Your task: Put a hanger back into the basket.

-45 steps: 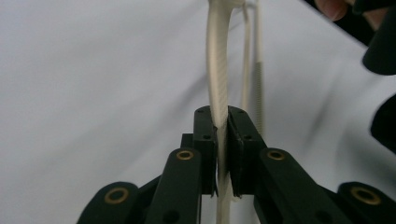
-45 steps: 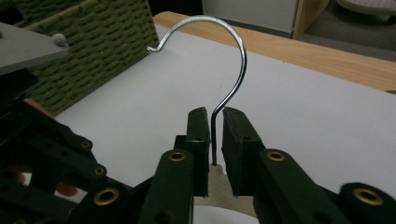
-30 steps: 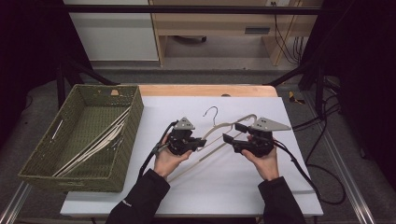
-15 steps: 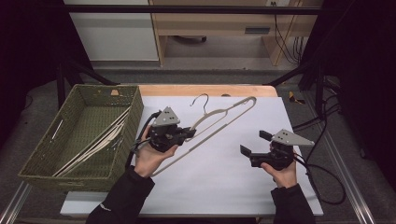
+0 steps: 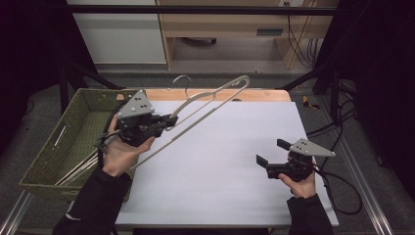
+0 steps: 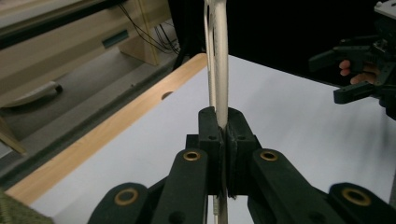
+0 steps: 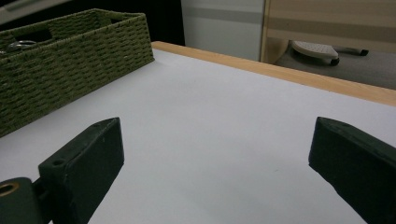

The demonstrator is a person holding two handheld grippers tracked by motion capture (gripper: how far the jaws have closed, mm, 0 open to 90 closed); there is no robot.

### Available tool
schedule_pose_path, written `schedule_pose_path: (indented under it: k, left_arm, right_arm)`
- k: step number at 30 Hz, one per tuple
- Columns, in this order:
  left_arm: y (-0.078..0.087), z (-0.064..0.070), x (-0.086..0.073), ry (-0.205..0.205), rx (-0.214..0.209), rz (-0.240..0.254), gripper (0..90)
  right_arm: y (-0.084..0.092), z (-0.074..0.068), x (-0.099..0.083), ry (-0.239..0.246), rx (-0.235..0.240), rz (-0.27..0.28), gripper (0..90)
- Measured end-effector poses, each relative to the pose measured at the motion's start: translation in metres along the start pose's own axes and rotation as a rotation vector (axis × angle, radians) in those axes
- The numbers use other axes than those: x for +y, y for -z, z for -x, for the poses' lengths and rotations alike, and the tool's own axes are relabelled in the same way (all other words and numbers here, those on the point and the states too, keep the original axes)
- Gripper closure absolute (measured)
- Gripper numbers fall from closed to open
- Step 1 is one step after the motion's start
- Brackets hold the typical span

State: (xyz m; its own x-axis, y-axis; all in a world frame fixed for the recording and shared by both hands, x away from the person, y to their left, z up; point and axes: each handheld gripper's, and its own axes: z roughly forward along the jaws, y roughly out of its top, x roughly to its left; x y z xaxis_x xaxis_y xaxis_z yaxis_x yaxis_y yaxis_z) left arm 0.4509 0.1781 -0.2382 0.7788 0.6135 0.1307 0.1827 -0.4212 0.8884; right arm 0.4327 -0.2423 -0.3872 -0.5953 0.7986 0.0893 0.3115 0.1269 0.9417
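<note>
Your left gripper [image 5: 169, 119] clamps the hanger [image 5: 210, 100], lifted at upper centre of the high view. Right gripper [image 5: 268, 152], jaws just opened, holds nothing. Left to do: hanger into the basket [image 5: 73, 122] at left.

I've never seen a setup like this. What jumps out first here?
A pale clothes hanger held up in the air over the white table, pinched in the shut jaws of the left gripper. Left of it sits a green woven basket with more hangers inside. The right gripper hovers low at the right, jaws wide and empty.
</note>
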Motion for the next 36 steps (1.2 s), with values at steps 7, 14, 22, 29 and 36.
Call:
schedule_pose_path:
  k: [7,14,22,29,36]
  left_arm:
    - [0.028,-0.030,-0.005,-0.011,0.070,-0.036,86.8]
    - [0.053,-0.061,-0.019,0.026,0.111,-0.023,86.7]
    - [0.079,-0.097,-0.048,0.034,0.192,-0.046,86.7]
    - [0.090,-0.119,-0.077,0.035,0.241,-0.096,86.7]
    - [0.091,-0.131,-0.099,0.042,0.273,-0.137,86.7]
  right_arm:
    - [0.001,0.002,-0.002,-0.005,-0.004,0.000,2.9]
    - [0.002,0.002,-0.002,-0.004,-0.007,0.002,2.0]
    - [0.001,0.004,-0.005,0.001,-0.007,-0.017,2.0]
    - [0.000,0.004,-0.005,-0.006,-0.009,-0.019,1.9]
    - [-0.001,0.003,-0.005,-0.005,-0.012,-0.019,1.9]
